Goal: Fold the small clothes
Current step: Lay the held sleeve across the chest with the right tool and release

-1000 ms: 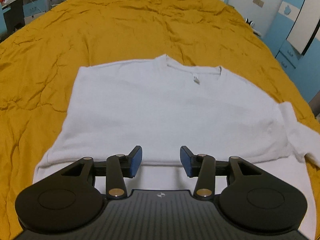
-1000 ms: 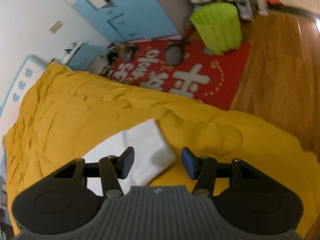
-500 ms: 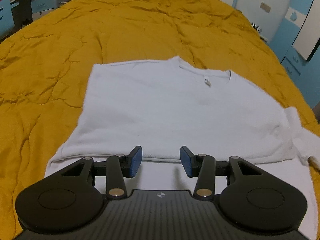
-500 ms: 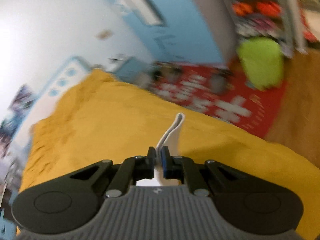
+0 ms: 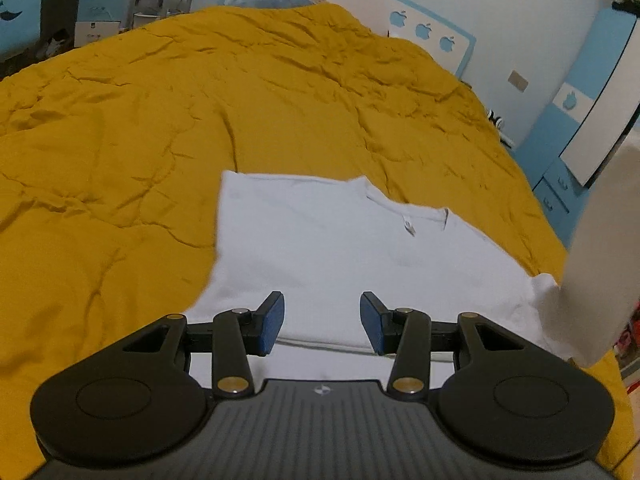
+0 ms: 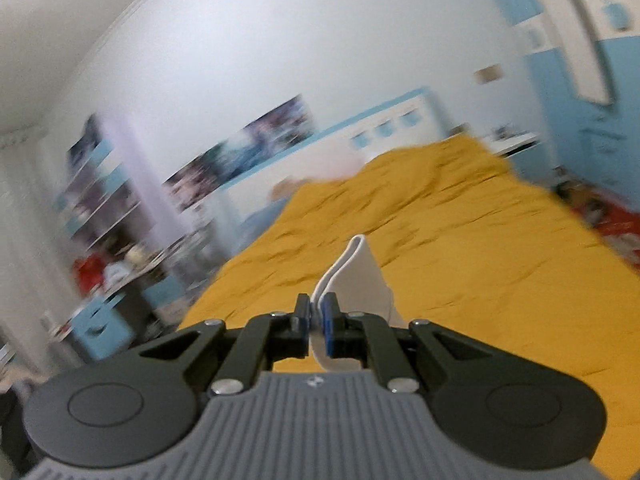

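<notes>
A white T-shirt (image 5: 320,248) lies flat on the mustard-yellow bedspread (image 5: 160,120), collar away from me, its lower part folded up. My left gripper (image 5: 322,322) is open and empty just above the shirt's near folded edge. My right gripper (image 6: 318,320) is shut on the shirt's white sleeve (image 6: 356,276) and holds it up in the air above the bed. The lifted sleeve also shows in the left wrist view (image 5: 600,264) as a raised white band at the right edge.
The bedspread (image 6: 480,260) stretches to a white and blue headboard (image 5: 432,36). Blue drawers (image 5: 560,188) stand to the right of the bed. Shelves and clutter (image 5: 100,8) stand at the far left. The right wrist view is blurred.
My right gripper closed on the sleeve, lifted it off the bed and swung round toward the headboard. My left gripper stayed open and tilted up slightly over the shirt.
</notes>
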